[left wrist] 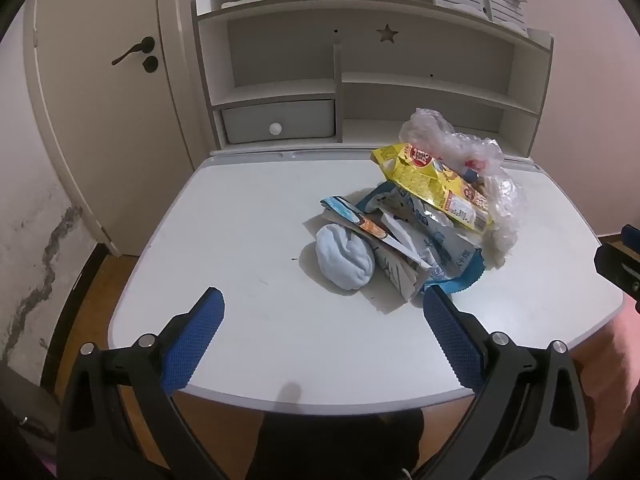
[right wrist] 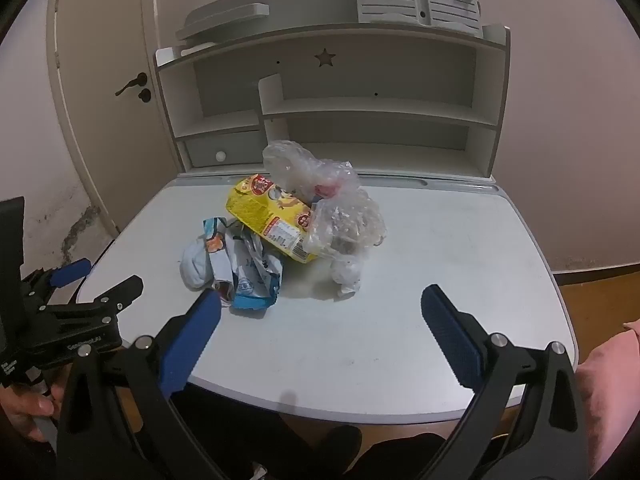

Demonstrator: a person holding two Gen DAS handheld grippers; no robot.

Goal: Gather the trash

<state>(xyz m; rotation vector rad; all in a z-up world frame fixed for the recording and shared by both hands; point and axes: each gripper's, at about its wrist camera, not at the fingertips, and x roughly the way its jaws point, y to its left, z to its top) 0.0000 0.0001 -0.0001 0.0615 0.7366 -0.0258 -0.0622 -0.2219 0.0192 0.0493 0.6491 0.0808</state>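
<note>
A heap of trash lies on the white desk (left wrist: 248, 240): a yellow snack wrapper (left wrist: 432, 184), a crumpled clear plastic bag (left wrist: 452, 136), a blue-and-white wrapper (left wrist: 436, 252) and a pale blue wad (left wrist: 344, 260). The same heap shows in the right wrist view: yellow wrapper (right wrist: 272, 216), clear bag (right wrist: 332, 200), blue wrapper (right wrist: 248, 272), pale wad (right wrist: 194, 268). My left gripper (left wrist: 322, 320) is open and empty, short of the heap near the desk's front edge. My right gripper (right wrist: 320, 312) is open and empty, in front of the heap.
A white shelf unit (left wrist: 360, 80) with a small drawer (left wrist: 278, 118) stands at the back of the desk. A door (left wrist: 100, 100) is to the left. Wooden floor (right wrist: 600, 292) lies beside the desk. The left gripper's body (right wrist: 72, 320) shows at the right wrist view's left edge.
</note>
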